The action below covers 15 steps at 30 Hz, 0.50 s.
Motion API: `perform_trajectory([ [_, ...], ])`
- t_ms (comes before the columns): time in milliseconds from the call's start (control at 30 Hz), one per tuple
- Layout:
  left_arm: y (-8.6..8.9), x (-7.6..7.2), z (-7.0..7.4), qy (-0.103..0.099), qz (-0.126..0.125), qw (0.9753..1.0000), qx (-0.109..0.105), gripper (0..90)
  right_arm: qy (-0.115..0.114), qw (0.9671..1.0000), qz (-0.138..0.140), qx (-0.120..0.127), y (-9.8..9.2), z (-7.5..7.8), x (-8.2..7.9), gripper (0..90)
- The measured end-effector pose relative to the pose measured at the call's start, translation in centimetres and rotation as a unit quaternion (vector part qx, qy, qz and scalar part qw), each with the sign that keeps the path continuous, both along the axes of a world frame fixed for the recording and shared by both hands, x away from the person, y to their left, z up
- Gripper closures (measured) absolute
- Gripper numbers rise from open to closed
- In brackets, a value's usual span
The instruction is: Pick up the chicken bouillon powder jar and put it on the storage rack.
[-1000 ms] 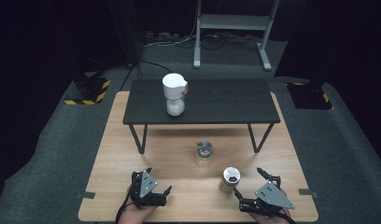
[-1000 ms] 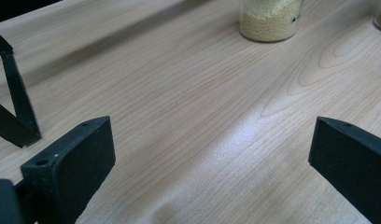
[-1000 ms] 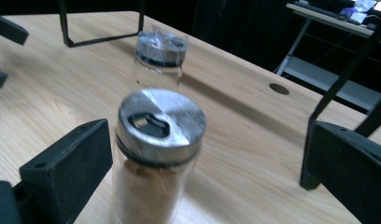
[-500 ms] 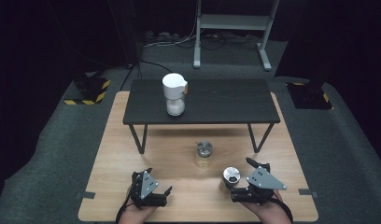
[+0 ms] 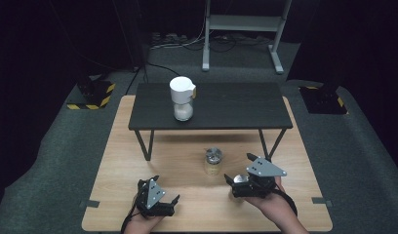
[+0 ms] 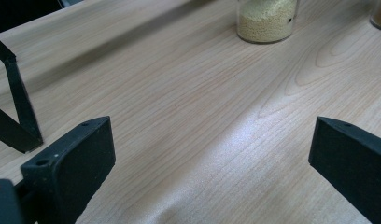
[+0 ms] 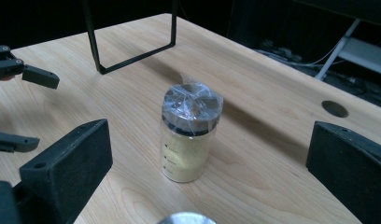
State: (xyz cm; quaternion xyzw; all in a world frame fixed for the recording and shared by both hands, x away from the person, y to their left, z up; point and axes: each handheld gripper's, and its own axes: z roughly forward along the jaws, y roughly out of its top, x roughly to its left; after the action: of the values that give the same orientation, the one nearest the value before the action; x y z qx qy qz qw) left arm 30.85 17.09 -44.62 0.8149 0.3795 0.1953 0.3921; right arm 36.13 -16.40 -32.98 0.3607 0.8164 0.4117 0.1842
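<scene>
Both grippers hover with jaws spread wide and empty near the table's point(image 5: 114, 161) front edge, the left gripper point(image 5: 155, 199) toward its left corner and the right gripper point(image 5: 248, 184) just beside a silver-lidded jar point(image 5: 240, 181), while a foil-capped jar point(image 7: 188, 133) of yellow grains stands upright mid-table.

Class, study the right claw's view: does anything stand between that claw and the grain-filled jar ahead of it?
Yes. A metal-topped container sits low between the right claw and the jar, just before it.
</scene>
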Motion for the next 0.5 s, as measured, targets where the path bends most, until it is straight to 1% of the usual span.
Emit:
perform_trajectory([
  [100,0.0,0.0,0.0,0.001,0.000,1.0000,-0.003,0.7,0.008,1.0000,0.005,-0.001,0.7,0.1,0.7,0.0],
  [167,0.0,0.0,0.0,0.001,-0.001,1.0000,-0.003,0.7,0.011,0.9999,0.008,-0.008,1.2,0.1,1.1,0.0],
  [300,0.1,0.0,0.0,0.001,-0.002,1.0000,-0.003,0.7,0.019,0.9997,0.009,-0.010,1.8,0.1,1.8,0.0],
  [333,0.1,0.0,0.0,0.001,-0.002,1.0000,-0.005,0.7,0.020,0.9996,0.012,-0.015,2.1,0.1,2.1,0.0],
  [367,0.1,0.0,0.0,0.001,-0.002,1.0000,-0.005,0.7,0.020,0.9996,0.012,-0.015,2.1,0.1,2.1,0.0],
  [467,0.1,0.0,0.0,0.002,-0.003,1.0000,-0.007,0.7,0.028,0.9992,0.022,-0.017,2.6,0.1,2.8,0.1],
  [500,0.1,0.1,0.0,0.003,-0.003,1.0000,-0.007,0.7,0.033,0.9990,0.026,-0.018,2.8,0.0,3.0,0.2],
])
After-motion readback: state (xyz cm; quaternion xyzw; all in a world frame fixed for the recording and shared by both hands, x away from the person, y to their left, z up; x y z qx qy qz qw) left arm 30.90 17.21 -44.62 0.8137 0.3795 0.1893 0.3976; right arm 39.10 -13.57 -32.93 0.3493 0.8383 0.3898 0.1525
